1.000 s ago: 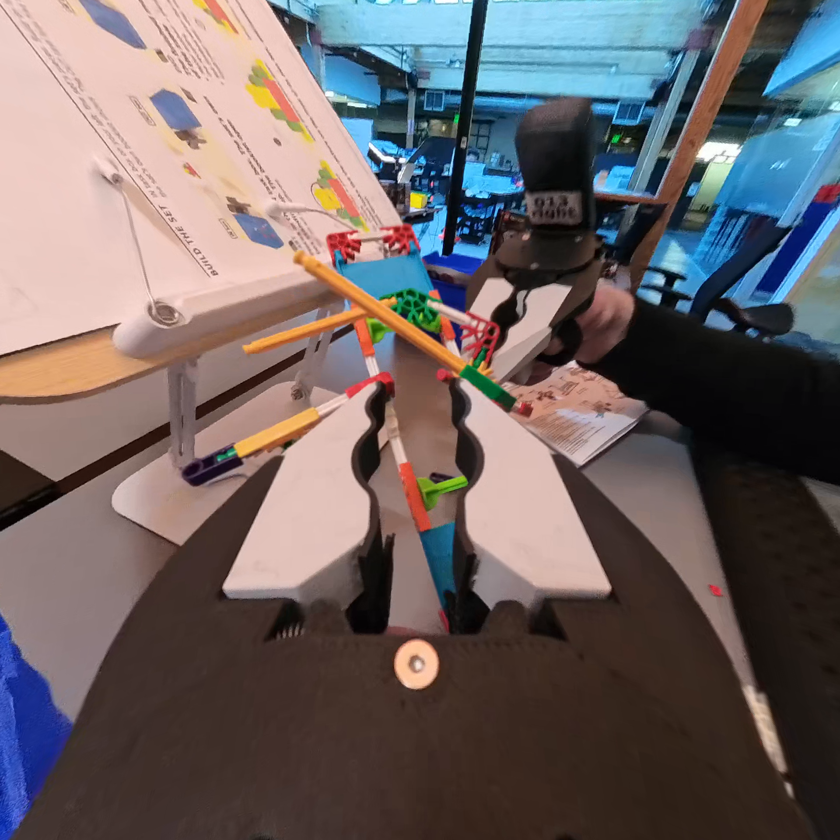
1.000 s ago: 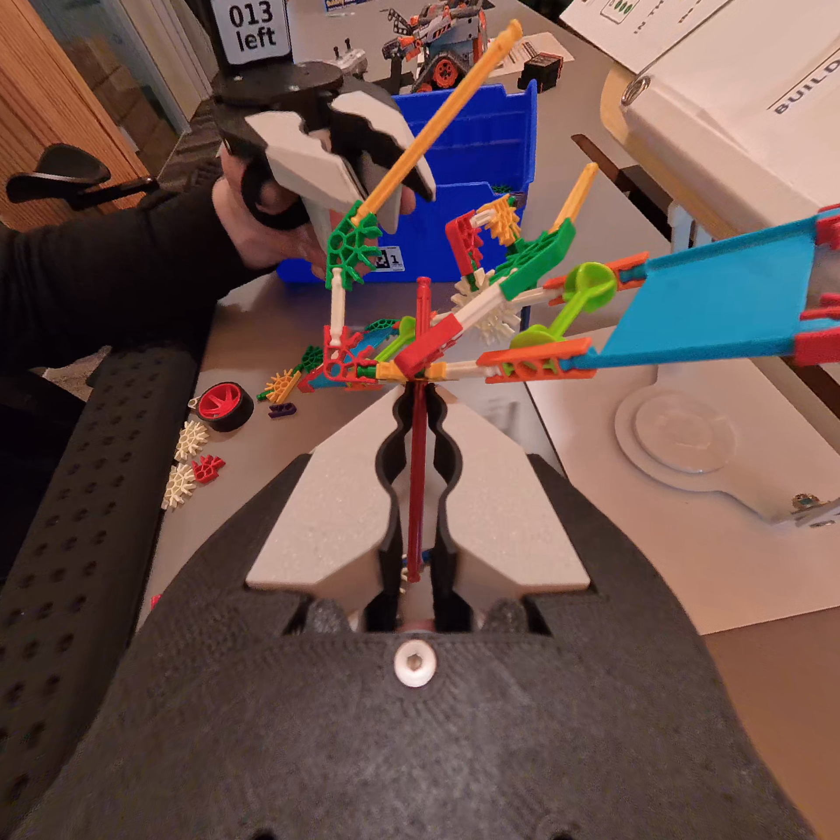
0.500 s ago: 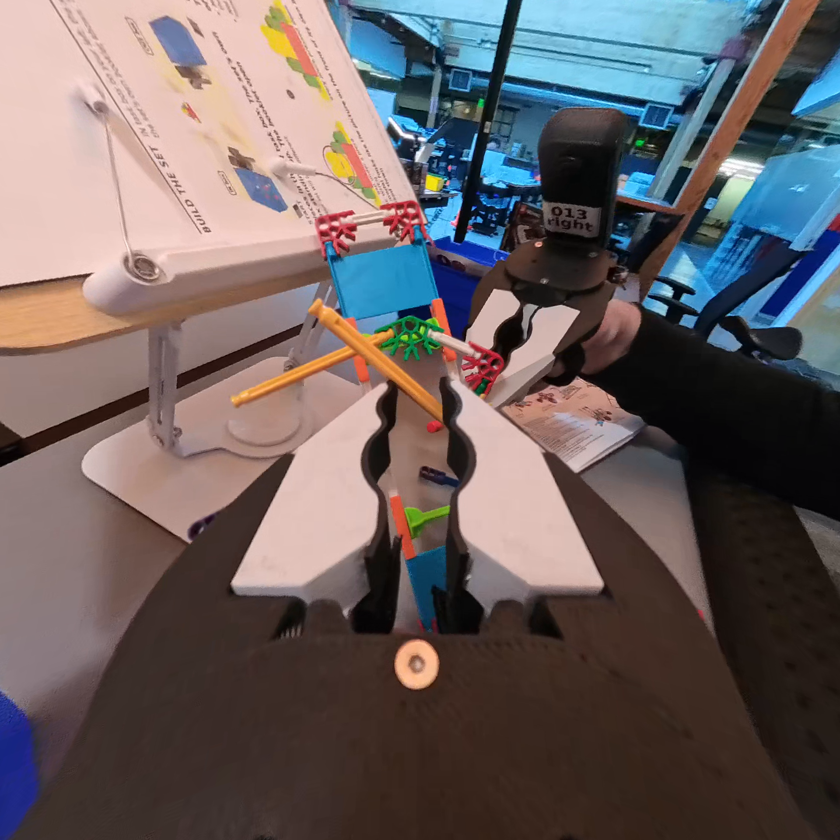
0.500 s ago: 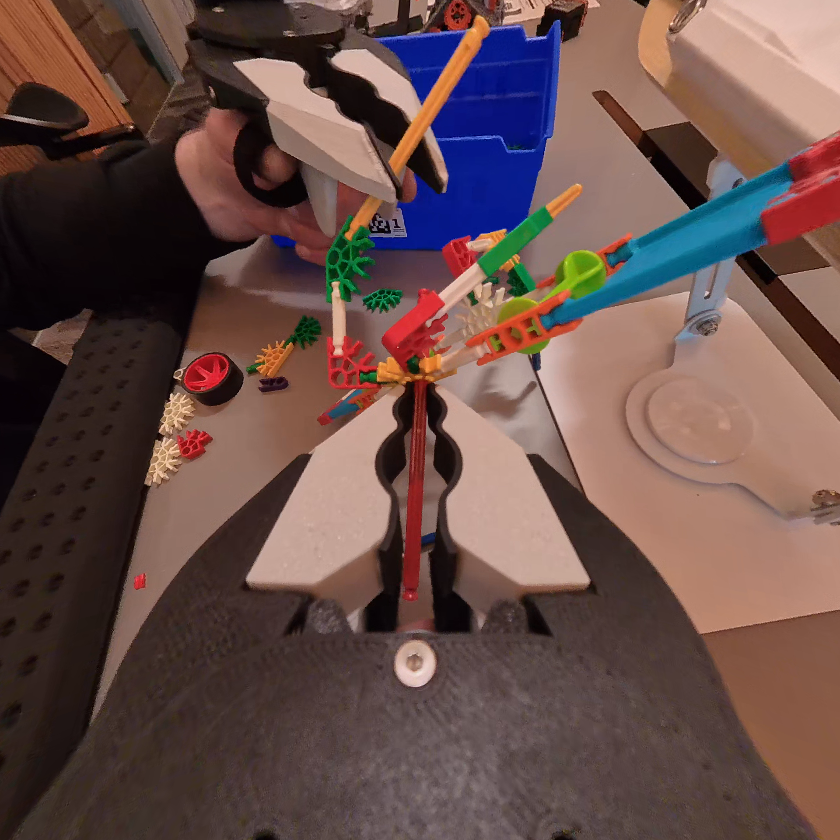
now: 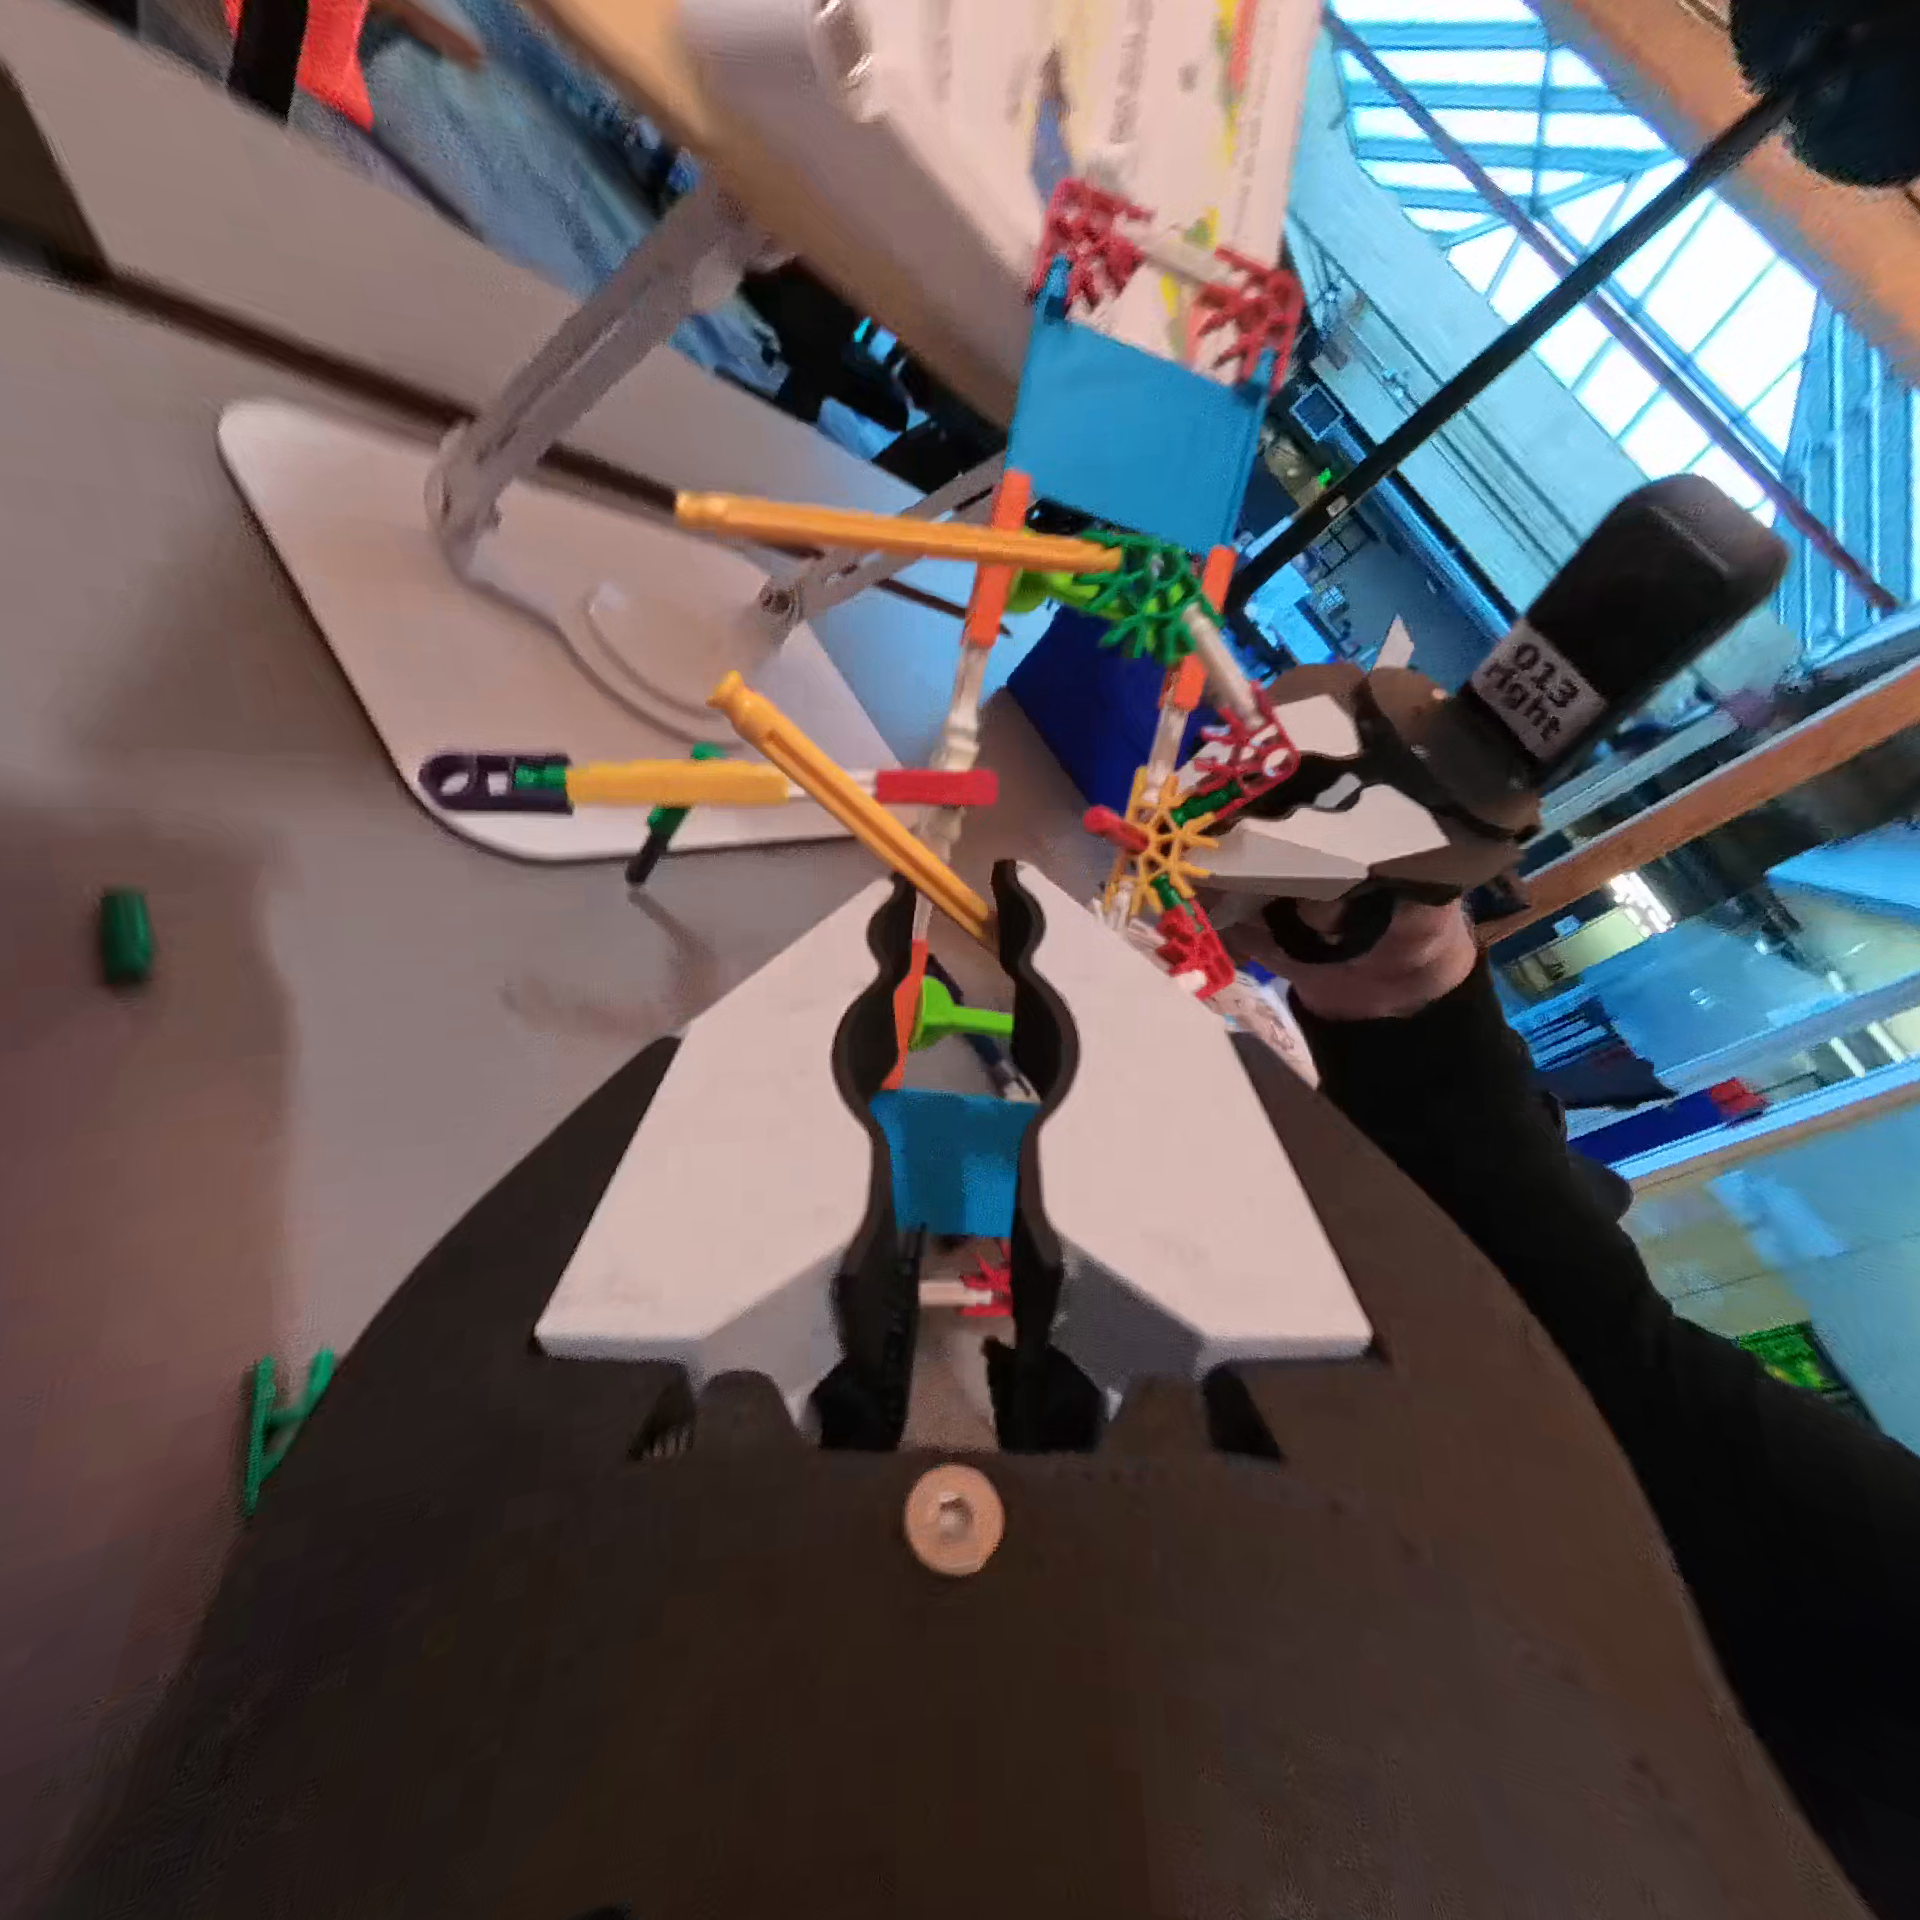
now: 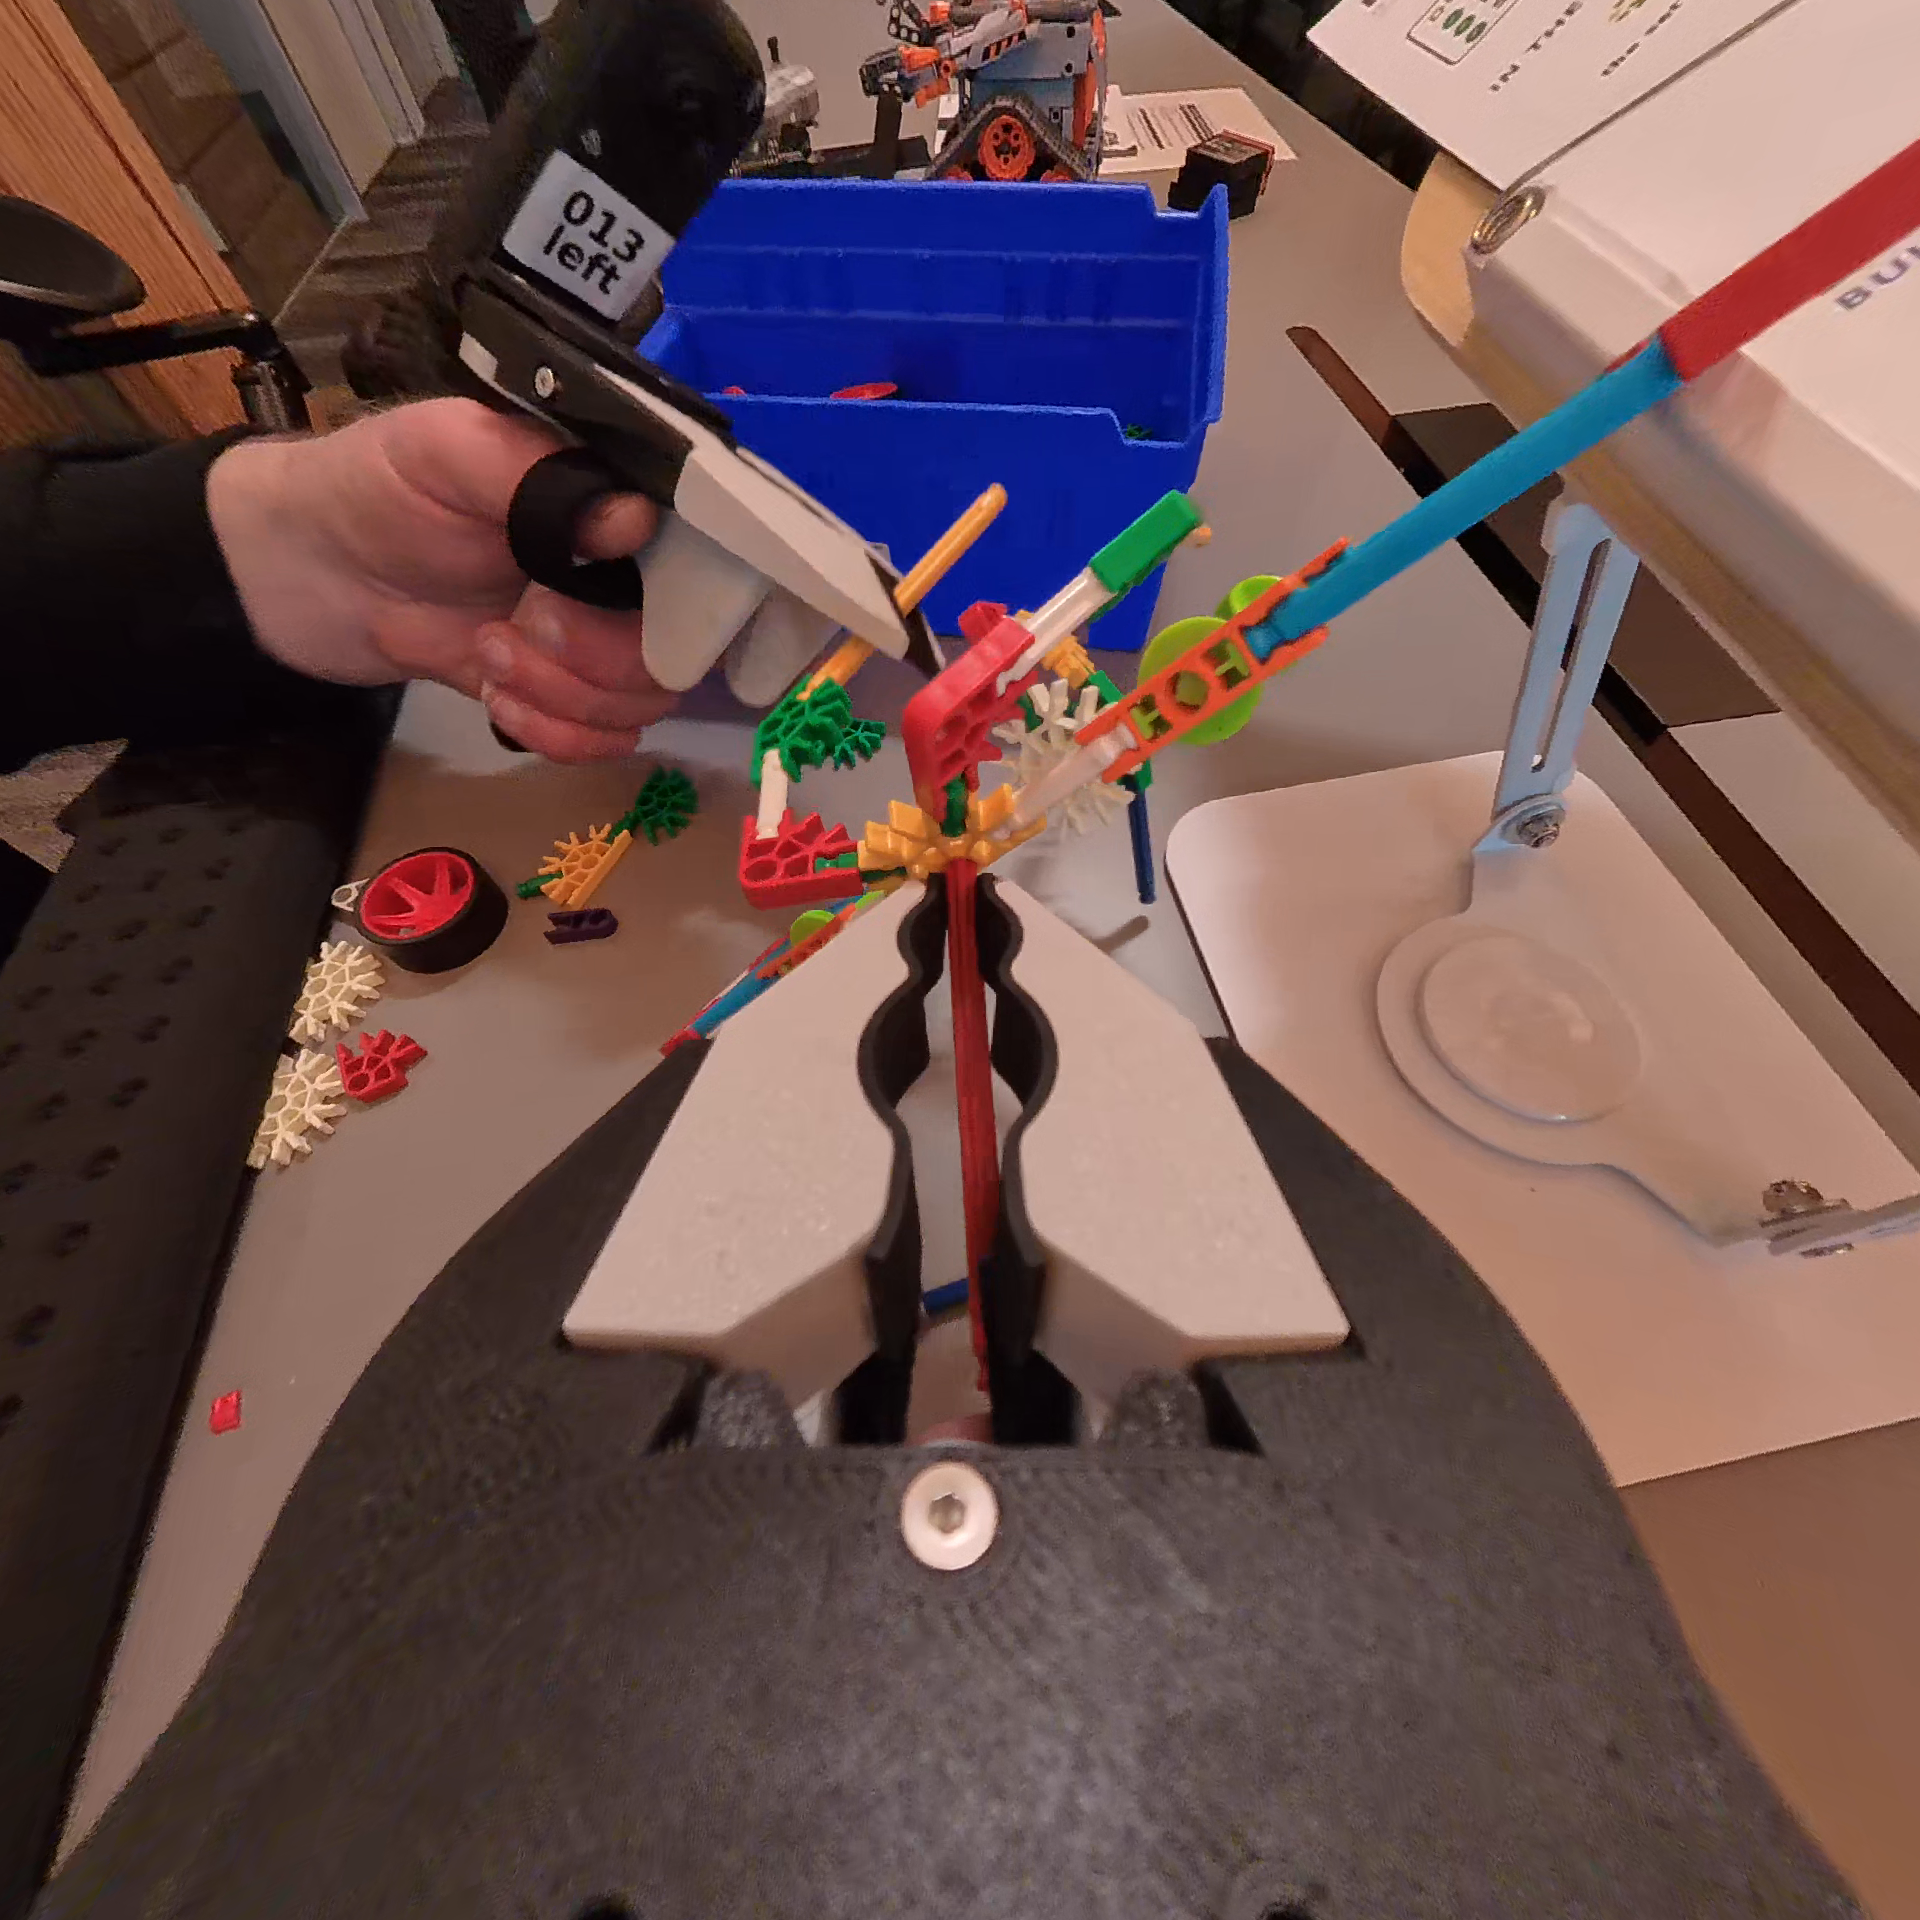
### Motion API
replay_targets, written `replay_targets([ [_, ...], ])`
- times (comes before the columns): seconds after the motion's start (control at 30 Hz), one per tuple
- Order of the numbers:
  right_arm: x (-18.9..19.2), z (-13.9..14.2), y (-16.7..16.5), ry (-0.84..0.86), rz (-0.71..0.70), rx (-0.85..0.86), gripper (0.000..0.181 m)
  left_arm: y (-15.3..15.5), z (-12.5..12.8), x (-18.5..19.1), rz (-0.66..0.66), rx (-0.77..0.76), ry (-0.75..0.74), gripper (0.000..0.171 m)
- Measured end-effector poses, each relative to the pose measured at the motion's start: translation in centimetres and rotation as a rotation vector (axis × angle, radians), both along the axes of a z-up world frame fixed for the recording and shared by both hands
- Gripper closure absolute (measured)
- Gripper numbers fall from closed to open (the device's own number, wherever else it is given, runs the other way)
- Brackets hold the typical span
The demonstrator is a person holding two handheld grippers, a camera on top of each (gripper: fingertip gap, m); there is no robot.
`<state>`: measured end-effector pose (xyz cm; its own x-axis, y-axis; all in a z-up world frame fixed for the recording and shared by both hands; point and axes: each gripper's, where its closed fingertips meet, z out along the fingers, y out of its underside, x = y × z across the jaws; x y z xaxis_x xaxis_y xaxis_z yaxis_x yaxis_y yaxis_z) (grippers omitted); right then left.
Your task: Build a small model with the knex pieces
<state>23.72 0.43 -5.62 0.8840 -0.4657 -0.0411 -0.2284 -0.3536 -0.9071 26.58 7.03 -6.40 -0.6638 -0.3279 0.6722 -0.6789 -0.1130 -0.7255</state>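
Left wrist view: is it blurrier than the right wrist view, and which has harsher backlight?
Left wrist view: tilted and motion-smeared at the edges, the small green plastic peg soft, bright blue window backlight upper right. Right wrist view: evenly lit and sharper, the red-spoked black toy wheel crisp; only the blue plastic bin background softens.

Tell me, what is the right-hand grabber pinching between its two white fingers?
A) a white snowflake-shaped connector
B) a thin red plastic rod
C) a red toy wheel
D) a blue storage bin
B: the right gripper is shut on the thin red plastic rod, which runs lengthwise between its fingers.
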Motion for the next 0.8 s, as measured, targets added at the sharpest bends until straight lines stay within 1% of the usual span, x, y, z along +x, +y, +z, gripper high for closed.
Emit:
replay_targets([
  [0.07,-0.1,-0.1,0.2,-0.002,0.002,-0.009,0.179,0.2,-1.3,-0.4,0.011,0.026,0.044,0.157],
  [0.2,-0.2,-0.2,0.5,-0.003,0.005,-0.013,0.179,0.4,-3.0,-0.8,0.037,0.042,0.134,0.154],
  [0.3,-0.4,-0.3,0.8,-0.009,0.016,-0.024,0.179,0.1,-4.8,-1.3,0.009,0.074,0.200,0.149],
  [0.37,-0.6,-0.5,1.0,-0.011,0.032,-0.033,0.179,-0.1,-5.8,-1.9,-0.017,0.119,0.205,0.145],
  [0.4,-0.8,-0.5,1.1,-0.007,0.038,-0.032,0.179,0.1,-5.8,-1.9,-0.025,0.130,0.194,0.143],
  [0.43,-0.9,-0.5,1.1,-0.006,0.045,-0.033,0.179,0.6,-6.2,-1.7,-0.010,0.191,0.160,0.127],
  [0.47,-0.9,-0.6,1.1,-0.004,0.050,-0.035,0.179,1.3,-6.8,-1.3,0.015,0.272,0.103,0.106],
  [0.5,-0.9,-0.6,1.0,-0.005,0.048,-0.033,0.179,1.6,-6.7,-1.4,0.016,0.287,0.083,0.104],
  [0.53,-0.9,-0.6,0.9,-0.003,0.049,-0.031,0.179,1.9,-6.2,-1.7,0.010,0.260,0.090,0.105],
  [0.57,-0.9,-0.6,0.8,-0.002,0.052,-0.031,0.179,2.6,-6.0,-1.4,0.042,0.277,0.060,0.102],
  [0.6,-0.9,-0.6,0.7,-0.002,0.055,-0.032,0.179,3.5,-5.6,-0.9,0.085,0.313,-0.010,0.099],
  [0.63,-1.0,-0.6,0.7,-0.004,0.058,-0.033,0.179,4.1,-4.7,-0.7,0.107,0.320,-0.077,0.101],
  [0.67,-1.1,-0.5,0.7,-0.006,0.063,-0.031,0.179,4.1,-3.2,-0.9,0.106,0.279,-0.132,0.109],
  [0.7,-1.1,-0.5,0.7,-0.008,0.069,-0.031,0.179,3.6,-1.8,-1.5,0.074,0.225,-0.181,0.123],
  [0.73,-1.2,-0.5,0.8,-0.011,0.071,-0.036,0.179,3.0,-1.1,-2.1,0.026,0.202,-0.218,0.131],
  [0.8,-1.4,-0.5,1.0,-0.014,0.081,-0.040,0.179,1.5,-1.7,-2.8,-0.054,0.263,-0.265,0.131],
])
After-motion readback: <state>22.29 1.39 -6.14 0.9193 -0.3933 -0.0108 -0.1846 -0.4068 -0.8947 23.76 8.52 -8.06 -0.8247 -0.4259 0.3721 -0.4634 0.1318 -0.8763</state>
